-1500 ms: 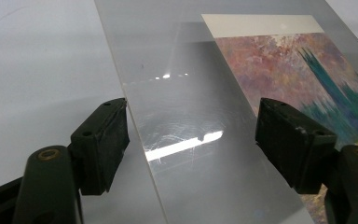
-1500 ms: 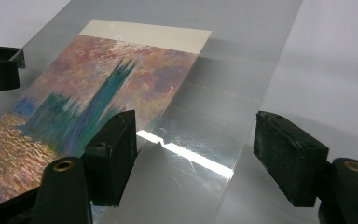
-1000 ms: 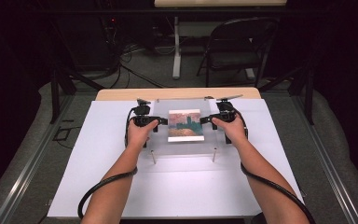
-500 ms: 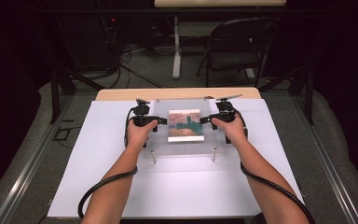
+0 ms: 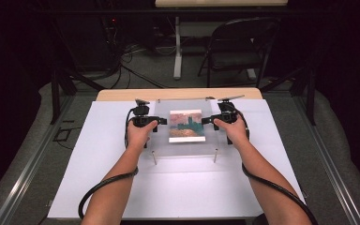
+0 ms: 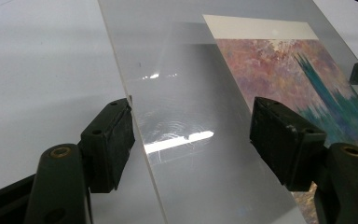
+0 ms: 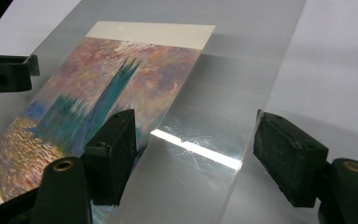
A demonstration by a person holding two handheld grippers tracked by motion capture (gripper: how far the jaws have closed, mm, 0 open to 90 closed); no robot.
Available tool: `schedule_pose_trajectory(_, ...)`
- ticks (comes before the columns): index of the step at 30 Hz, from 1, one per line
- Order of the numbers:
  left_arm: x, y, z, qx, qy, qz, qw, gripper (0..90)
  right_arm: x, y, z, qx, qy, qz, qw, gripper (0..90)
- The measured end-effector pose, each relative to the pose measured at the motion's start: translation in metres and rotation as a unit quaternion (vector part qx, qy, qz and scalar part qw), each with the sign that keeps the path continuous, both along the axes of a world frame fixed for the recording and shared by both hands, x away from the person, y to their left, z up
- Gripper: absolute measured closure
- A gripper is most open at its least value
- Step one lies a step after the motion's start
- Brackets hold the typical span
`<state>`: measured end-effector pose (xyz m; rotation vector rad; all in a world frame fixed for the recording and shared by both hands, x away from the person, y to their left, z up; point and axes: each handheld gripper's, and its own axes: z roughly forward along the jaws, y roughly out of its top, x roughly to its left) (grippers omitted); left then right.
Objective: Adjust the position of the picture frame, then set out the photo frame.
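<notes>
high view: on the white counter [image 5: 122, 187] a clear acrylic sheet [image 5: 183, 147] covers a painted postcard [image 5: 186, 125]. the left gripper [image 5: 162, 121], its fingers just closing, and the right gripper [image 5: 206, 120] each straddle a sheet edge, fingers apart, not pressing.

The high view looks forward and down from above the person's side of the bench [image 5: 178, 197], far enough to take in the floor and a chair [image 5: 236, 49] beyond. Each gripper view sits low and close, facing inward over the clear sheet [image 6: 186, 112] — both share the painted print [image 7: 98, 98] with the high view.
</notes>
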<state>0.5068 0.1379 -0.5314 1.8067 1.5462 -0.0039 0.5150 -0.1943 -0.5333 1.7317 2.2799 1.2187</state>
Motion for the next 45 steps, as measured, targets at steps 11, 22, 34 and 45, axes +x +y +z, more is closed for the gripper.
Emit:
schedule_pose_trajectory(11, -0.003, 0.000, 0.008, 0.005, -0.010, 0.003, 0.9999, 33.6, -0.004, 0.001, 0.008, -0.009, -0.012, 0.003, 0.9999, 30.3)
schedule_pose_trajectory(22, -0.013, 0.004, 0.025, 0.004, -0.030, 0.002, 0.9995, 39.7, -0.015, 0.000, 0.023, -0.022, -0.038, 0.012, 0.9990, 32.8)
schedule_pose_trajectory(34, -0.058, 0.017, 0.068, 0.002, -0.108, -0.027, 0.9938, 55.0, -0.062, -0.005, 0.066, -0.050, -0.140, 0.037, 0.9882, 45.6)
schedule_pose_trajectory(45, -0.117, 0.028, 0.091, 0.007, -0.185, -0.057, 0.9811, 66.4, -0.123, -0.014, 0.095, -0.064, -0.207, 0.049, 0.9749, 62.1)
